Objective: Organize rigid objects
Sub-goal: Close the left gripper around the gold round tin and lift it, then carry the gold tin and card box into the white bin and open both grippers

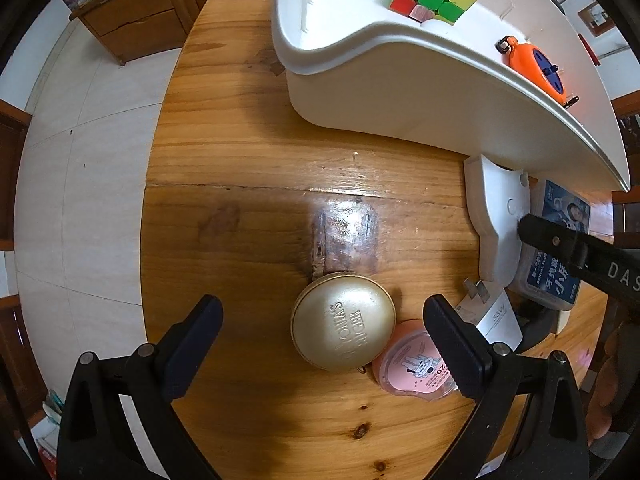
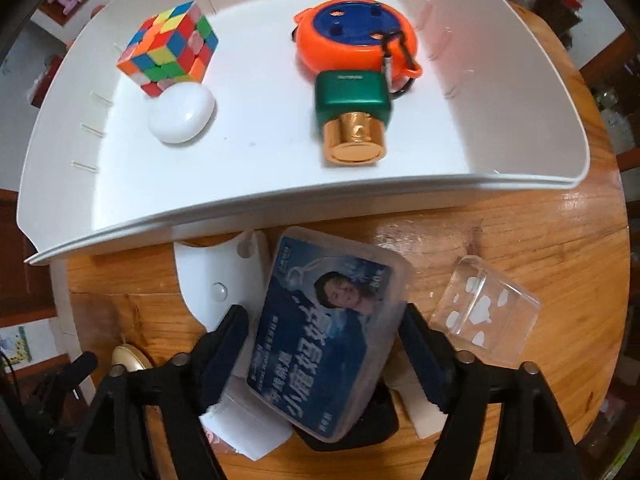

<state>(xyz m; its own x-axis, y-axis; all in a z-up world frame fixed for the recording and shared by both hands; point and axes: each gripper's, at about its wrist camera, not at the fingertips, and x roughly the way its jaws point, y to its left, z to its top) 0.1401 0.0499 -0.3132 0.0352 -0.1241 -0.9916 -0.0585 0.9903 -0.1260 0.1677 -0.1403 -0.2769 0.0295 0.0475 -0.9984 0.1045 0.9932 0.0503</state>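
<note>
Our left tongs (image 1: 320, 344) hang spread over the wooden worktop (image 1: 240, 200), pinching nothing; between their fingers lies a gold round tin (image 1: 343, 321), and touching its right side a pink round case (image 1: 416, 364) that the right finger partly hides. Just beyond that finger a white charger (image 1: 494, 314) shows only in part, its plug prongs up. Further right, our right tongs (image 2: 324, 354) sit on both sides of a blue-labelled floss box (image 2: 326, 332); the pads look to be pressing its edges, though we cannot tell how firmly. The box rests tilted on a white bracket (image 2: 212, 276) and something black we cannot make out. To its right lies a clear plastic cup (image 2: 486, 316). Behind, the white tray (image 2: 280, 184) carries a colour cube (image 2: 170, 48), a white oval case (image 2: 182, 112), a green and gold bottle (image 2: 354, 116) and an orange round gadget (image 2: 356, 36), cut off by the bottle.
</note>
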